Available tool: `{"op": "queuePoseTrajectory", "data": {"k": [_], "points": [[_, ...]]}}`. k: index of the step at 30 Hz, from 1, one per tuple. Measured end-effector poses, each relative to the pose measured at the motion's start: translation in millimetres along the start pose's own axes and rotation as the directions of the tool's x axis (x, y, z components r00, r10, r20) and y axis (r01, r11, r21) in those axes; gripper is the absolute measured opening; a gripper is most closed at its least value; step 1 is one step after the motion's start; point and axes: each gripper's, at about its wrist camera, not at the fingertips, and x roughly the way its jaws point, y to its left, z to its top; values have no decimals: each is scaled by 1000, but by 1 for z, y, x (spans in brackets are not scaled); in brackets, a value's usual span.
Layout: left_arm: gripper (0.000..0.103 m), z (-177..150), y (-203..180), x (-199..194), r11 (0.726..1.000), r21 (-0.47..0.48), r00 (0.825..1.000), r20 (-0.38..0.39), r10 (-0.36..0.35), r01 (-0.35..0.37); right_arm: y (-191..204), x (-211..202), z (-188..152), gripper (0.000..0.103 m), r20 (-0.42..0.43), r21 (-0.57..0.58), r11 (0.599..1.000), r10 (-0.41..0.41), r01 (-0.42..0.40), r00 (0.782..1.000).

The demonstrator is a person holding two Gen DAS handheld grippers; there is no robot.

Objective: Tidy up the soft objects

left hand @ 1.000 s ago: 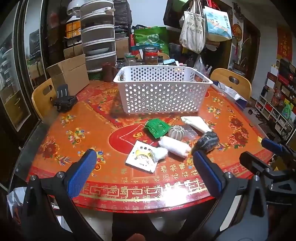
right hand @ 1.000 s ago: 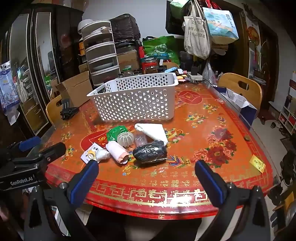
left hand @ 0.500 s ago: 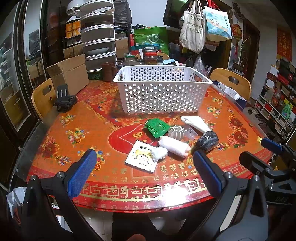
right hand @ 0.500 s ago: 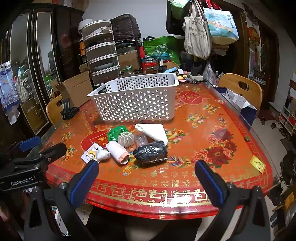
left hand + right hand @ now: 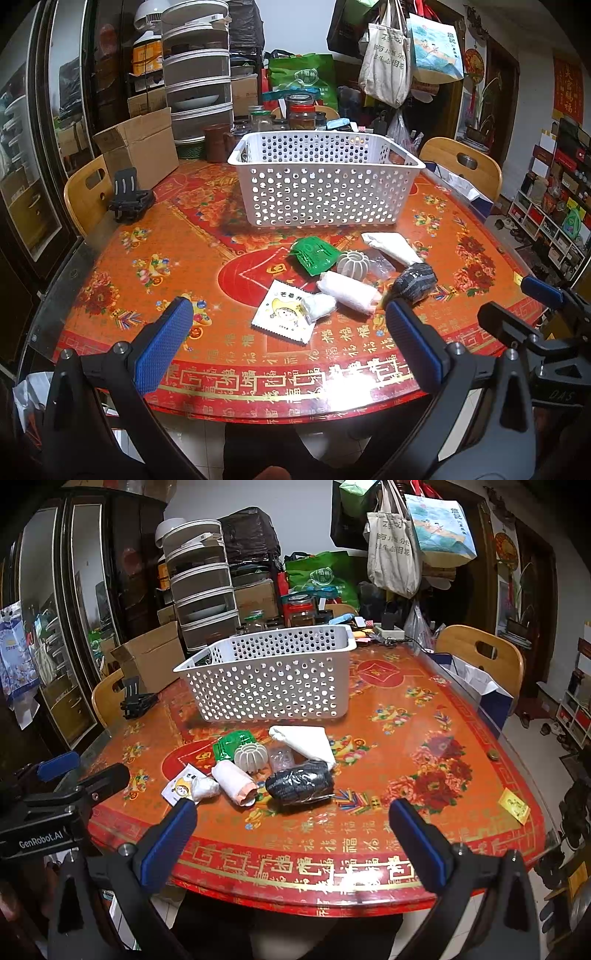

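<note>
**Two grippers spread wide, soft stuff in a pile by the basket**

Both grippers are hanging out at the near edge of the table, nothing in either one. The left gripper (image 5: 288,341) has its blue pads spread wide, well short of the pile. Same deal with the right gripper (image 5: 293,834), jaws wide apart and holding nothing.

All the soft things sit loose on the red patterned table (image 5: 147,236), just in front of the white perforated basket (image 5: 325,184). I can't see anything soft inside the basket from these angles.

The pile itself:
- a black bundle (image 5: 300,782), nearest the right gripper, lying on its side
- a white roll with a pinkish end (image 5: 236,781), just left of the black bundle
- a small white wad (image 5: 204,788) touching the roll, resting partly on a flat white packet with a cartoon face (image 5: 282,311)
- a ribbed white round thing (image 5: 251,757) behind the roll
- a green packet (image 5: 314,254) beside it, toward the basket
- a folded white cloth (image 5: 304,740) behind the black bundle, its tip touching it
- a bit of clear plastic (image 5: 280,756) between the ribbed thing and the cloth

Off to the left there's a black clamp stand (image 5: 129,199) and an open cardboard box (image 5: 140,146), well away from the pile.
</note>
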Motion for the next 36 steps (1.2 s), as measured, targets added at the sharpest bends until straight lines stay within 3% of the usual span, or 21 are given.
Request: {"op": "queuePoseTrajectory", "data": {"k": [36], "points": [[103,-1,3,0,1000,-6,1000,3,3,-3,0,1,0,103,-1,2,1000,1,-1,1000]]}}
